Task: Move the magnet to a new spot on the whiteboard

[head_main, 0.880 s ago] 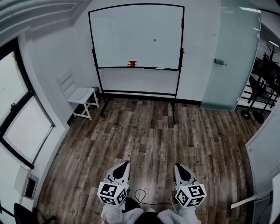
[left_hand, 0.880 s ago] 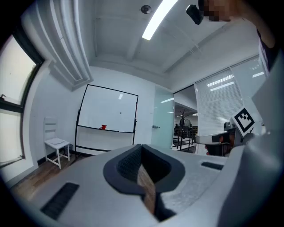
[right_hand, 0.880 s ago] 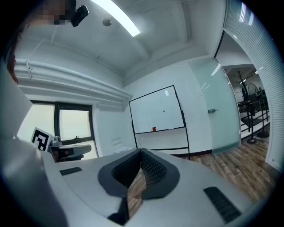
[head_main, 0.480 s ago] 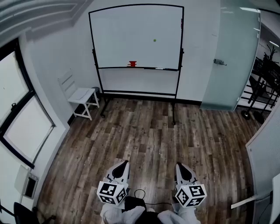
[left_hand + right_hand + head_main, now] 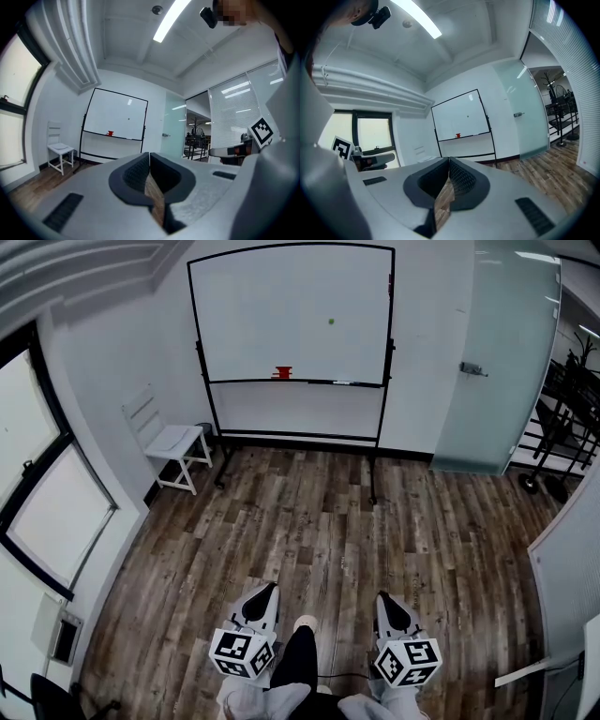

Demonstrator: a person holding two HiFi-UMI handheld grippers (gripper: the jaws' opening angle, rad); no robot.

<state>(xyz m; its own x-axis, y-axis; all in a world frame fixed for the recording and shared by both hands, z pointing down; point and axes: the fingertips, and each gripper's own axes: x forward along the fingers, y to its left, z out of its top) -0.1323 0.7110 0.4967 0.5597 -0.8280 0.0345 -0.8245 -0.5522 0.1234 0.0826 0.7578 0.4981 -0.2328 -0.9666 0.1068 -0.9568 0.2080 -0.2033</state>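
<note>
1. While the person stands well back on the wood floor [image 5: 328, 521], the head view shows the whiteboard [image 5: 272, 306] on its stand at the far wall. The small green magnet [image 5: 331, 322] sticks to its upper right part, well apart from both grippers. A red object [image 5: 282, 373] sits on the board's tray, and a white chair [image 5: 173, 442] stands to the board's left. The left gripper [image 5: 270, 590] and right gripper [image 5: 382, 597] are held low, side by side, with a dark trouser leg [image 5: 298, 657] between them.
2. Left gripper view: the jaws are clenched tip to tip with nothing between them. The whiteboard stands far ahead, the magnet a mere dot on it.
3. Right gripper view: the jaws are likewise pressed together and empty. The board and its magnet are distant, above and beyond the tips.
</note>
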